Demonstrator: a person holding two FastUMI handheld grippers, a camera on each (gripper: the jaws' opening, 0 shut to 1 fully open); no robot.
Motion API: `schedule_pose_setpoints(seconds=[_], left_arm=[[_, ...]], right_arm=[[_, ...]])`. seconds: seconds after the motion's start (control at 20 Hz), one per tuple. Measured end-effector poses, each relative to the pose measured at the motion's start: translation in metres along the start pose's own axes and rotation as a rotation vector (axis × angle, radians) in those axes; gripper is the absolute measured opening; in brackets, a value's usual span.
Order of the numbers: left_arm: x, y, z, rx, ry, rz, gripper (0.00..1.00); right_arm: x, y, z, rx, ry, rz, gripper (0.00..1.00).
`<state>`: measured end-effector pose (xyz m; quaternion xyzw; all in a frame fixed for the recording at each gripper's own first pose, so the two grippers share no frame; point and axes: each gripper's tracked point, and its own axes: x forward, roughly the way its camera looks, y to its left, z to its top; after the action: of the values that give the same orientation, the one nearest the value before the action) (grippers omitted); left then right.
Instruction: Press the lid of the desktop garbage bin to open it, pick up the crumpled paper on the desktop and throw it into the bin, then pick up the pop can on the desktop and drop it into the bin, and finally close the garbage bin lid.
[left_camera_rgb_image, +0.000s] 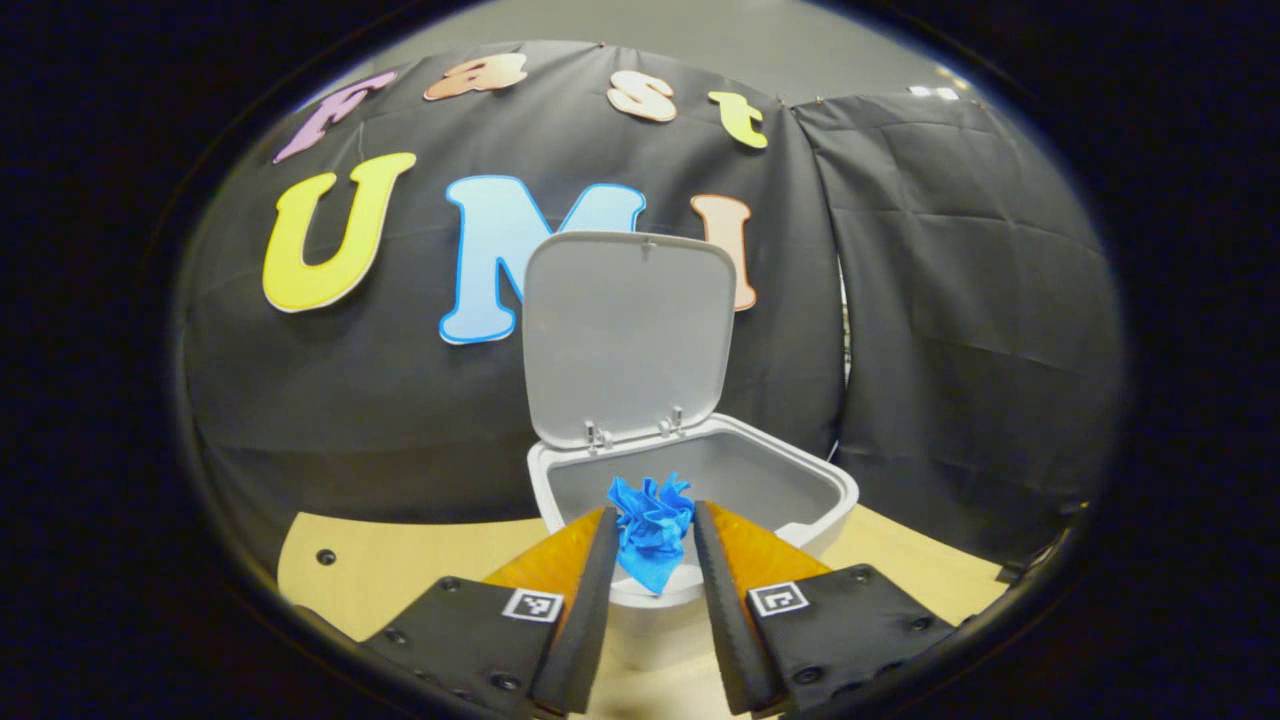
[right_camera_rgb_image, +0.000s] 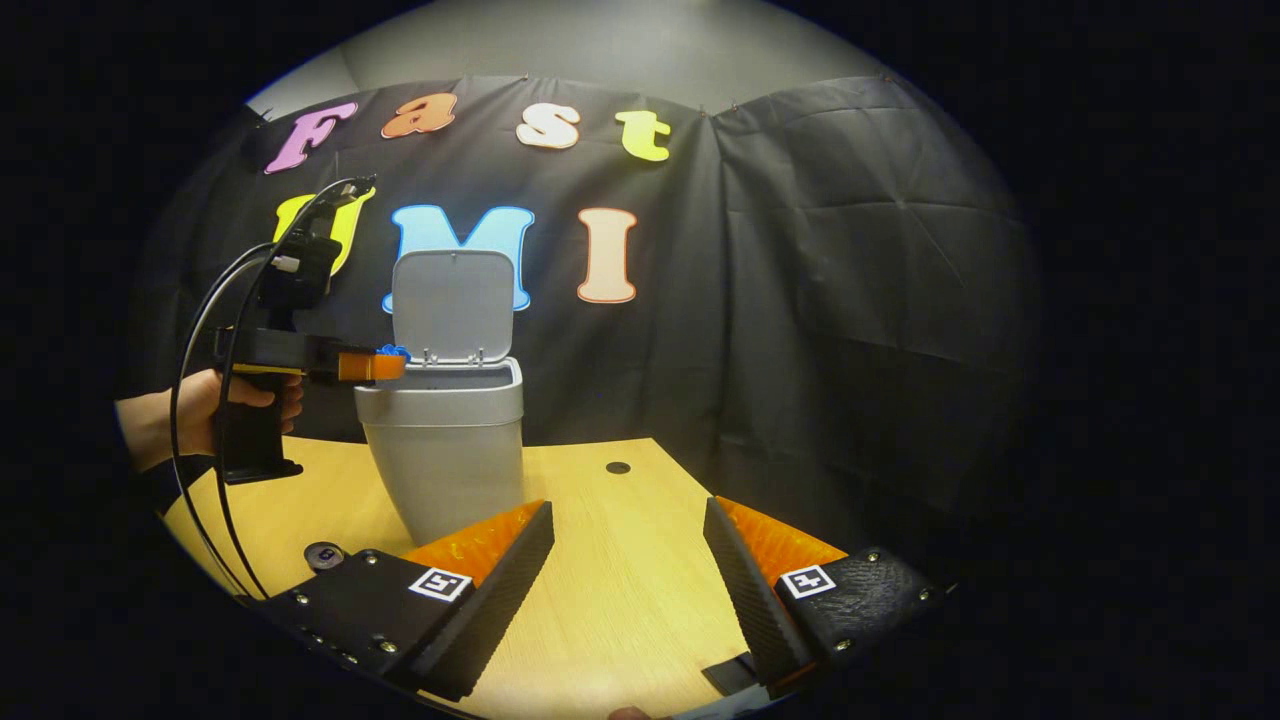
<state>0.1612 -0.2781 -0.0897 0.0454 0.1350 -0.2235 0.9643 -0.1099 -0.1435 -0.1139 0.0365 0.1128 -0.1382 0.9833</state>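
The grey desktop bin (left_camera_rgb_image: 700, 480) stands with its lid (left_camera_rgb_image: 630, 335) swung upright against the back. My left gripper (left_camera_rgb_image: 655, 522) is shut on the blue crumpled paper (left_camera_rgb_image: 650, 530) and holds it just over the bin's near rim. The right gripper view has the same bin (right_camera_rgb_image: 445, 450), its raised lid (right_camera_rgb_image: 455, 305), and the left gripper (right_camera_rgb_image: 372, 366) with the blue paper (right_camera_rgb_image: 393, 351) at the bin's left rim, held by a hand (right_camera_rgb_image: 200, 405). My right gripper (right_camera_rgb_image: 628, 510) hovers open over the table, right of the bin, with nothing between its fingers.
The wooden table (right_camera_rgb_image: 610, 600) runs under both grippers, with a small hole (right_camera_rgb_image: 618, 467) behind the bin. A small dark round object (right_camera_rgb_image: 323, 555) sits left of the bin's base, partly behind my right gripper's body. Black cloth walls close the back and right.
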Motion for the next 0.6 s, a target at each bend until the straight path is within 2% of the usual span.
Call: schedule_pose_setpoints(seconds=[0.05, 0.1, 0.2, 0.25, 0.3, 0.45, 0.55, 0.6], left_arm=[[-0.002, -0.002, -0.002, -0.014, 0.004, -0.011, 0.67], [-0.004, 0.001, -0.003, -0.023, 0.003, -0.004, 0.8], [-0.01, 0.003, 0.0, -0.046, -0.005, -0.006, 0.78], [-0.014, 0.006, 0.002, -0.052, -0.009, 0.0, 0.95], [-0.017, 0.01, 0.002, -0.056, -0.013, 0.01, 0.91], [-0.036, 0.023, 0.005, -0.083, -0.029, 0.035, 1.0], [-0.05, 0.034, 0.005, -0.091, -0.041, 0.058, 0.9], [-0.059, 0.042, 0.005, -0.088, -0.05, 0.072, 1.0]], right_arm=[[0.0, 0.005, 0.0, -0.005, 0.002, 0.011, 0.96], [0.001, 0.01, -0.001, -0.01, 0.003, 0.026, 0.97], [0.002, 0.026, 0.001, -0.023, 0.0, 0.065, 0.97], [0.004, 0.034, 0.003, -0.03, -0.004, 0.088, 0.97], [0.005, 0.043, 0.003, -0.037, -0.009, 0.113, 0.97], [0.007, 0.073, 0.005, -0.059, -0.021, 0.198, 0.97], [0.009, 0.094, 0.006, -0.075, -0.024, 0.257, 0.97], [0.009, 0.105, 0.004, -0.084, -0.024, 0.29, 0.97]])
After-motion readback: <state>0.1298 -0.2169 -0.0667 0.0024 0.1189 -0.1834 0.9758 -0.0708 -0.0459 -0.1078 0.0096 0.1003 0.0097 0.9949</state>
